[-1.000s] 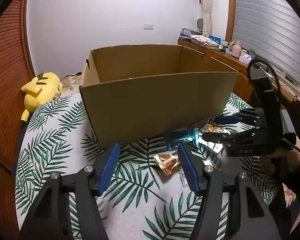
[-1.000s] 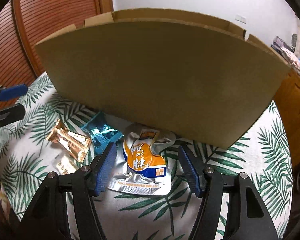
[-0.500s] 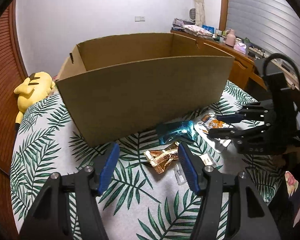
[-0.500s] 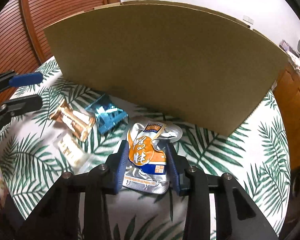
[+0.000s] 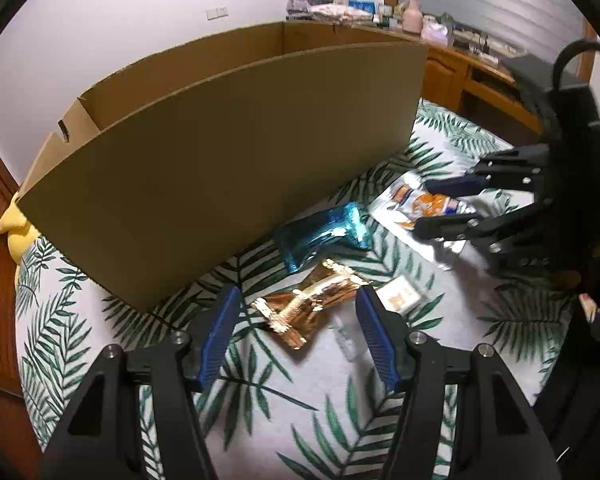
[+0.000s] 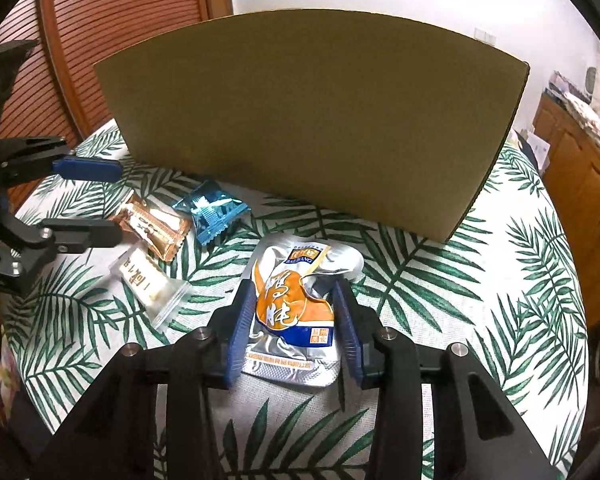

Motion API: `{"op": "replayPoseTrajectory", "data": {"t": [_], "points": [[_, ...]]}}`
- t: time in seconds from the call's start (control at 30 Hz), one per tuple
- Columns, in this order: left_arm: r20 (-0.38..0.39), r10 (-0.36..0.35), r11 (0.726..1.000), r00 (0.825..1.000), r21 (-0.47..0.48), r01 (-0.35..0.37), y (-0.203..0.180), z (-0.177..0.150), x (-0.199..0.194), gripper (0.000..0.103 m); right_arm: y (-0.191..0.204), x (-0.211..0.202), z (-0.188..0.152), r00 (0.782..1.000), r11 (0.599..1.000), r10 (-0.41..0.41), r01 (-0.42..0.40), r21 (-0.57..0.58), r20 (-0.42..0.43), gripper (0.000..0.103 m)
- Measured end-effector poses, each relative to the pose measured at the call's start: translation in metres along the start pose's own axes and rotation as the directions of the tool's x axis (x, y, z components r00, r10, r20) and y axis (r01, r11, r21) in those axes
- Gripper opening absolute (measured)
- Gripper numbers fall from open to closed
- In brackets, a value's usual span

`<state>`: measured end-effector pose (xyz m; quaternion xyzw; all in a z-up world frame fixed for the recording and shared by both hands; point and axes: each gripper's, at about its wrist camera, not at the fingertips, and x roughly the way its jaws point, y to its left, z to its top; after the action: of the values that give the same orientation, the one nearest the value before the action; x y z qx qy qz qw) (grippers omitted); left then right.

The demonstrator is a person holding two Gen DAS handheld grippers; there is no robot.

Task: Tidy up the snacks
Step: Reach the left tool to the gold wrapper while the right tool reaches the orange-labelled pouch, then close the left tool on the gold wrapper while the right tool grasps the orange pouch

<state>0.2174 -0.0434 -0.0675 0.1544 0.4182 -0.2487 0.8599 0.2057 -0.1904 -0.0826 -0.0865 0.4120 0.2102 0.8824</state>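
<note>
While right hand-held gripper (image 6: pixel 294 312) jaws ease apart around silver pouch (image 6: pixel 296 304), left hand-held gripper (image 5: pixel 296 330) straddles gold wrapper (image 5: pixel 308 308), half-wide; cardboard box (image 5: pixel 228 152) wall close behind.

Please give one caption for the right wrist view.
Right tool grips a silver-orange snack pouch before the cardboard box.

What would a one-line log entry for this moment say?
right tongs: opening, silver pouch between jaws | left tongs: open, facing gold packet | cardboard box: standing behind both
</note>
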Motion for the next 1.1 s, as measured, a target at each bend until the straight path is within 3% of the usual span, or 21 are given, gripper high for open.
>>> {"op": "replayPoseTrajectory", "data": {"t": [0.2, 0.43, 0.7, 0.87, 1.1], "points": [[-0.06, 0.007, 1.0, 0.998, 0.014, -0.007, 0.006, 0.004, 0.014, 0.049, -0.001, 0.003, -0.002, 1.0, 1.0, 0.011, -0.011, 0.009, 0.003, 0.04], [-0.078, -0.006, 0.999, 0.997, 0.034, 0.008, -0.001, 0.003, 0.021, 0.05, 0.001, 0.003, -0.002, 1.0, 1.0, 0.003, -0.003, 0.004, 0.002, 0.04], [-0.044, 0.066, 0.992, 0.997, 0.113, -0.061, -0.008, 0.016, 0.014, 0.052, 0.001, 0.003, -0.002, 1.0, 1.0, 0.005, -0.005, 0.006, 0.003, 0.04], [0.005, -0.005, 0.995, 1.0, 0.103, 0.005, -0.012, 0.033, 0.01, 0.052, 0.0, 0.003, -0.002, 1.0, 1.0, 0.004, -0.004, 0.006, 0.003, 0.04], [-0.077, -0.071, 0.993, 0.994, 0.088, 0.078, -0.008, 0.032, 0.033, 0.049, 0.0, 0.003, -0.002, 1.0, 1.0, 0.004, -0.004, 0.006, 0.003, 0.04]]}}
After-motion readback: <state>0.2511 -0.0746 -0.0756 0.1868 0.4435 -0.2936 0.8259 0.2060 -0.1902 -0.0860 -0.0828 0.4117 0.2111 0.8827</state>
